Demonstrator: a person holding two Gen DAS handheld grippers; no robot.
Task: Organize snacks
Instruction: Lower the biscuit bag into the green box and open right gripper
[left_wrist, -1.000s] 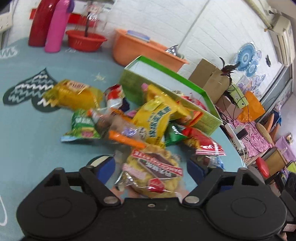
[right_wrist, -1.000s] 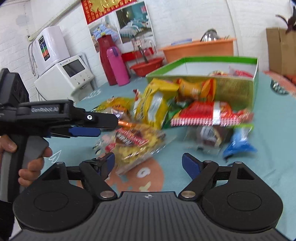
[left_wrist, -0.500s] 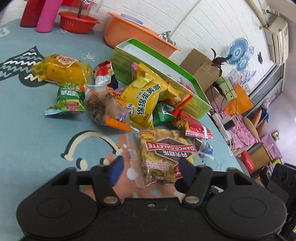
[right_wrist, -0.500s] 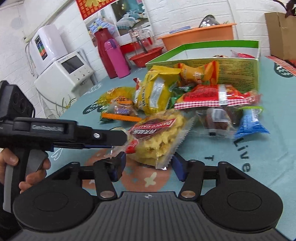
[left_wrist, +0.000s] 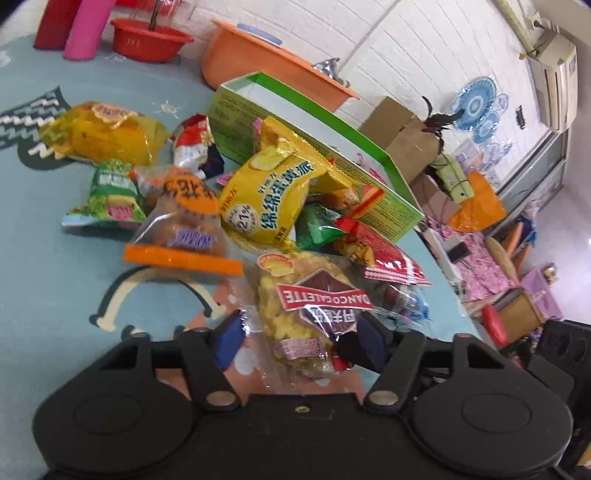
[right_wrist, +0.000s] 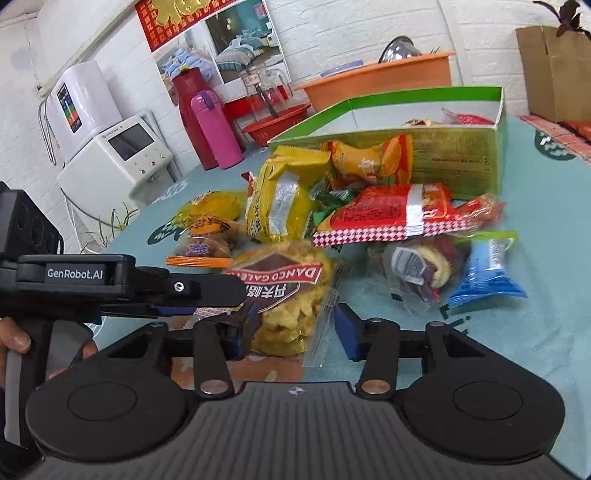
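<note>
A clear bag of yellow galette biscuits with a red label (left_wrist: 314, 314) lies at the near edge of a snack pile. My left gripper (left_wrist: 299, 341) has its blue pads against both sides of it; it looks shut on the bag. In the right wrist view the same bag (right_wrist: 284, 295) sits between the fingers of my right gripper (right_wrist: 295, 330), which is open around it, pads apart from it. The left gripper (right_wrist: 177, 288) reaches in from the left there. A green open box (right_wrist: 458, 162) holding a few snacks stands behind the pile.
Loose snack packs lie on the teal tablecloth (right_wrist: 546, 295): a yellow bag (left_wrist: 269, 199), a red pack (right_wrist: 391, 214), a blue pack (right_wrist: 487, 269). An orange basin (left_wrist: 266, 62), red basket, pink and red flasks (right_wrist: 214, 136) stand behind. The table edge drops off at right (left_wrist: 443, 273).
My left gripper has narrowed onto the galette bag. My right gripper has come closer, with its fingers now on both sides of the same bag.
</note>
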